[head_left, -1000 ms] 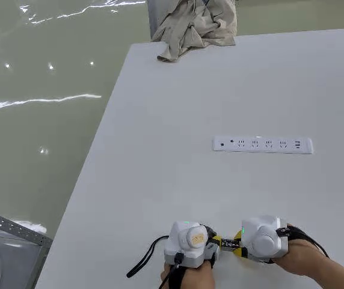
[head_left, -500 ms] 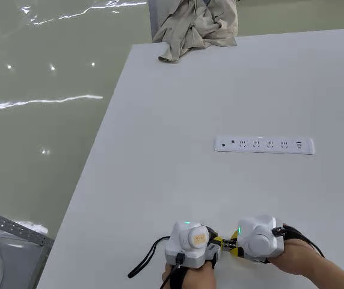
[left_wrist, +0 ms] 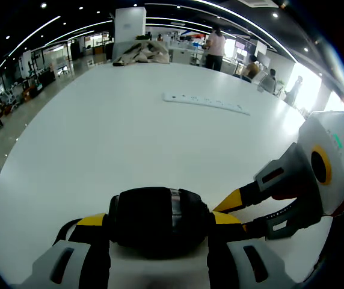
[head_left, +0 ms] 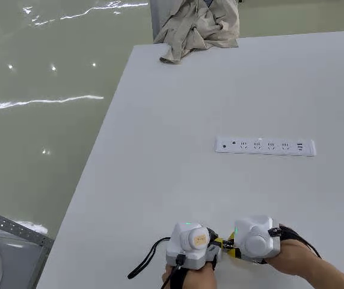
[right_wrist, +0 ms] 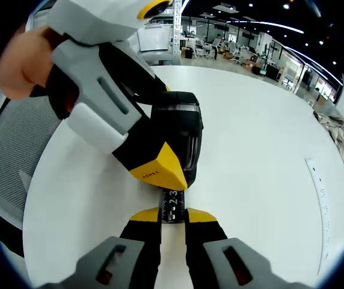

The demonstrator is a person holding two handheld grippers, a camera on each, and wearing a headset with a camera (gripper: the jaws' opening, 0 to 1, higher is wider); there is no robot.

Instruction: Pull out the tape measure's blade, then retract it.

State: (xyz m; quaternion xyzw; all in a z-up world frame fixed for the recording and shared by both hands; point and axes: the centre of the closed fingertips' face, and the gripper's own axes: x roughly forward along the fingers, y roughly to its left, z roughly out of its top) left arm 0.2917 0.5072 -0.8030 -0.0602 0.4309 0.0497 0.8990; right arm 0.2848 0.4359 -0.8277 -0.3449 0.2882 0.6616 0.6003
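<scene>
At the table's near edge, the black tape measure case [left_wrist: 160,220] sits between the yellow-tipped jaws of my left gripper [left_wrist: 160,224], which is shut on it. A short stretch of blade [right_wrist: 172,203], with printed numbers, runs out of the case [right_wrist: 181,135] into my right gripper [right_wrist: 172,215], which is shut on it just short of the case. In the head view the left gripper [head_left: 215,243] and right gripper [head_left: 232,248] nearly touch, with the tape measure [head_left: 224,244] mostly hidden between them.
A white power strip [head_left: 265,146] lies mid-table, also ahead in the left gripper view [left_wrist: 205,102]. A beige cloth [head_left: 199,27] is heaped at the far edge. A black strap [head_left: 145,262] trails left of the left gripper. The table's left edge [head_left: 94,174] drops to green floor.
The right gripper has slid left toward the left gripper, and the visible span of blade between them has shortened. The left gripper has stayed put.
</scene>
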